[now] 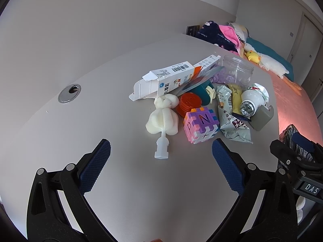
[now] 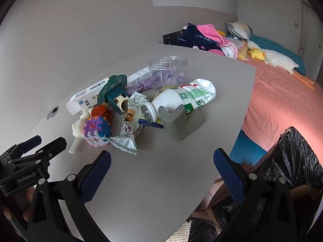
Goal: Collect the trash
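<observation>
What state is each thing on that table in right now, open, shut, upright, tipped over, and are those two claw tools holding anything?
Left gripper: open, empty.
Right gripper: open, empty.
Jar: upright, lid off.
Bottle: lying on its side, crumpled, foil-sealed mouth.
Carton: lying flat, end flap open.
Wrapper: torn open, flattened.
Cube: assembled, resting on table.
Bin bag: open, beside the table.

Pink bed, goose plush, yellow duck plush, folded clothes
</observation>
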Demonstrator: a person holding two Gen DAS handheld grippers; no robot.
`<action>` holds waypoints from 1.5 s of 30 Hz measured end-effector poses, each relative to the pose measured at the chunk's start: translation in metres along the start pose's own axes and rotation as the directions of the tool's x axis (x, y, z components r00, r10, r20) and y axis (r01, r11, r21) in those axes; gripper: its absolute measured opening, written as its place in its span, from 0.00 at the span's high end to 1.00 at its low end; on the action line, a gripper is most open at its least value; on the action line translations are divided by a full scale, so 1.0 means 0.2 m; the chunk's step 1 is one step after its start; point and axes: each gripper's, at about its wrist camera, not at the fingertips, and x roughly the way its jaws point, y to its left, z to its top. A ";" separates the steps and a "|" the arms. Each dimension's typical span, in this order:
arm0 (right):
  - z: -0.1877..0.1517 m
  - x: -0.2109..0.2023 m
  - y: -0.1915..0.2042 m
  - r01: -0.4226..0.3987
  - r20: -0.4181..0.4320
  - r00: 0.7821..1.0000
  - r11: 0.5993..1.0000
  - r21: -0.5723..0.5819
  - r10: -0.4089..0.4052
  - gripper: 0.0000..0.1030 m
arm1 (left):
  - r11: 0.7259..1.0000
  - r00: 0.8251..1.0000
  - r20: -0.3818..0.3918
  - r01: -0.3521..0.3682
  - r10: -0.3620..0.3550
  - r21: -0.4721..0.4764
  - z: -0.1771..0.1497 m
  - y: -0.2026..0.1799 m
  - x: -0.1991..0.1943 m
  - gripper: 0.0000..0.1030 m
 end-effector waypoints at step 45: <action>-0.02 0.02 0.01 -0.046 -0.020 0.999 0.999 -0.025 0.046 0.02 | 1.000 0.999 -0.020 0.025 -0.026 -0.010 -0.02 0.01 0.04 0.06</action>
